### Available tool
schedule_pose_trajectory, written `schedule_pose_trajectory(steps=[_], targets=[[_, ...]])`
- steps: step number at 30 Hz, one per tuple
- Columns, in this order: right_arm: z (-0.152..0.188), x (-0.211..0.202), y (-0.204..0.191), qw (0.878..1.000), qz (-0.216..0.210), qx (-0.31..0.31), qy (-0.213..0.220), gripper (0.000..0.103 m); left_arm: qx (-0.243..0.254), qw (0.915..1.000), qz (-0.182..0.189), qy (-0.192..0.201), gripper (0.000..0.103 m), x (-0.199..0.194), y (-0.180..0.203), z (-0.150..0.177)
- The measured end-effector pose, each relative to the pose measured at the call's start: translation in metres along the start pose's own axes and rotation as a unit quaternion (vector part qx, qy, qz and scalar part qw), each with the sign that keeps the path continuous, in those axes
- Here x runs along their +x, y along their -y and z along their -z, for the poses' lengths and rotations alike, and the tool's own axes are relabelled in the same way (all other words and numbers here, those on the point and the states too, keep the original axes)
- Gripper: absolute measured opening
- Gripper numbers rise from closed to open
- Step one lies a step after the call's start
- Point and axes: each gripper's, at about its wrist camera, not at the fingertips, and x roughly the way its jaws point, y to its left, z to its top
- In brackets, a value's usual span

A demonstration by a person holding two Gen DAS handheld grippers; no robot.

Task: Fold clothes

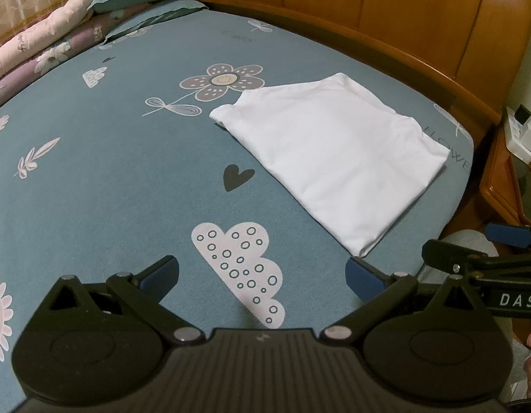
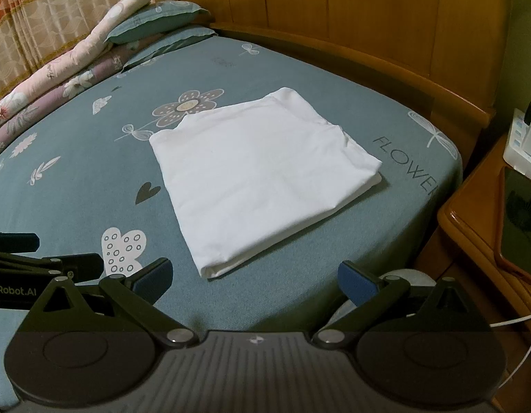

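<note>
A white garment (image 1: 334, 158) (image 2: 262, 179) lies folded into a flat rectangle on the blue patterned bed sheet (image 1: 110, 179) (image 2: 76, 179), near the bed's right edge. My left gripper (image 1: 262, 272) is open over the cloud print, short of the garment's near corner and to its left, holding nothing. My right gripper (image 2: 255, 275) is open just in front of the garment's near corner, also empty. Each gripper shows at the side of the other's view: the right gripper (image 1: 478, 247) and the left gripper (image 2: 34, 254).
Pillows (image 2: 155, 20) and rolled quilts (image 2: 59, 75) line the bed's far left side. A wooden headboard (image 2: 368, 17) curves behind. A wooden nightstand (image 2: 471, 220) on the right carries a phone (image 2: 520, 220) and a white box (image 2: 523, 144). A curtain (image 2: 59, 10) hangs at the back left.
</note>
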Motion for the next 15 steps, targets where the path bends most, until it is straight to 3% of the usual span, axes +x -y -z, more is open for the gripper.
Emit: schedule_pose_trajectory(steps=[15], targets=[[0.0006, 0.0006, -0.0001, 1.000, 0.001, 0.000, -0.001, 0.103, 0.005, 1.0000, -0.004, 0.008, 0.102, -0.0018, 0.0010, 0.0006]])
